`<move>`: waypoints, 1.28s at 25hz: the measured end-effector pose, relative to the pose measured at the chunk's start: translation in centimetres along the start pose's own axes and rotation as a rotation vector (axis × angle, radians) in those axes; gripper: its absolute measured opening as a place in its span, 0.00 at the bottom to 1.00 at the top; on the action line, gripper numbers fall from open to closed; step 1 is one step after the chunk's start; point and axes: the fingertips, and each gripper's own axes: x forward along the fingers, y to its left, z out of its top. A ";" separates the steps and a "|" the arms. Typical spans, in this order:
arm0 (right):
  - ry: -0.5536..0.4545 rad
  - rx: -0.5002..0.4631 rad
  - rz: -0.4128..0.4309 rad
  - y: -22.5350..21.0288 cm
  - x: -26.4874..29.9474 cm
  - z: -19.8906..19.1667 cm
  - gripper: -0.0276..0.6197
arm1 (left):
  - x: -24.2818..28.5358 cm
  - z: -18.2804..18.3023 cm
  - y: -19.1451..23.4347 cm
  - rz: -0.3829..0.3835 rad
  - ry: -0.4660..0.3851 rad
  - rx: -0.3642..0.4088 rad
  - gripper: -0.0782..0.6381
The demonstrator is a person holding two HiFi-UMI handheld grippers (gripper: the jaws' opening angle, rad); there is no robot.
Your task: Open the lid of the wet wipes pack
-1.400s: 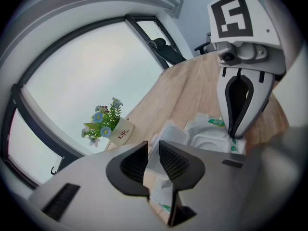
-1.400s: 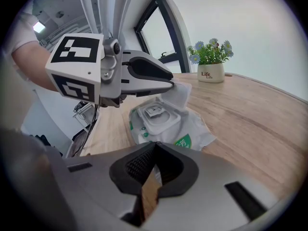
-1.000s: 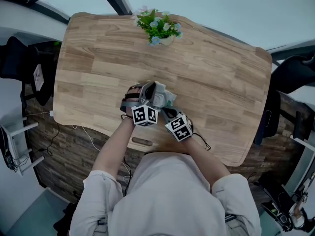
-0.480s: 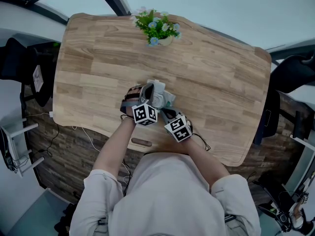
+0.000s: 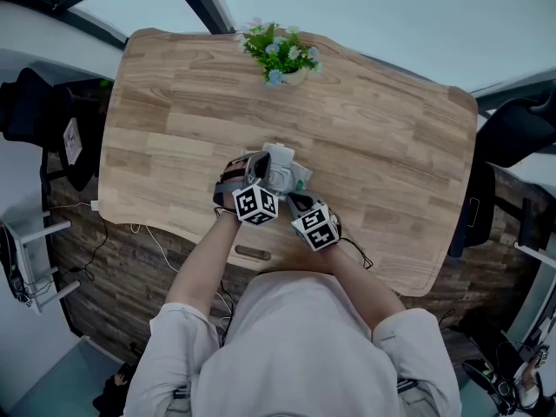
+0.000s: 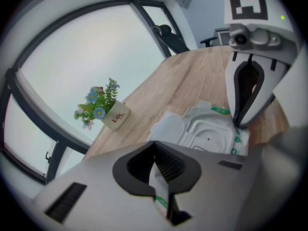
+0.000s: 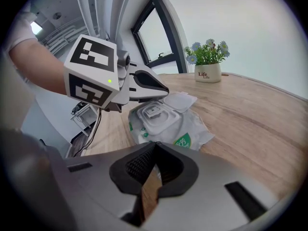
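Note:
The white wet wipes pack (image 5: 284,170) lies on the wooden table (image 5: 174,111), just in front of the person. Its lid (image 6: 168,129) is flipped open beside the raised opening frame (image 6: 208,137). My left gripper (image 6: 156,167) is shut on a white, green-printed edge strip of the pack (image 6: 161,191). My right gripper (image 7: 155,150) looks shut, its tips at the pack's near edge by the green logo (image 7: 184,141). In the left gripper view the right gripper's fingertips (image 6: 237,123) meet on the pack's edge. Only table wood shows between the right jaws.
A small white pot of blue flowers (image 5: 282,55) stands at the table's far edge. Dark chairs stand at the left end (image 5: 26,111) and the right end (image 5: 521,137) of the table. A large window (image 6: 72,71) lies beyond the table.
Both grippers stay at the pack. The left gripper has tilted slightly with the pack's edge; the right one has not moved.

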 end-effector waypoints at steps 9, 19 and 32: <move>-0.103 0.010 -0.055 0.4 -3.1 2.0 0.05 | -5.2 -0.1 2.5 0.089 -0.053 -0.337 0.14; -0.346 0.042 -0.110 1.4 -11.0 6.9 0.05 | -15.7 1.6 4.1 0.198 -0.247 -0.628 0.14; -0.572 -0.042 -0.095 6.7 -21.7 11.9 0.05 | -28.7 4.5 3.4 0.360 -0.475 -0.801 0.14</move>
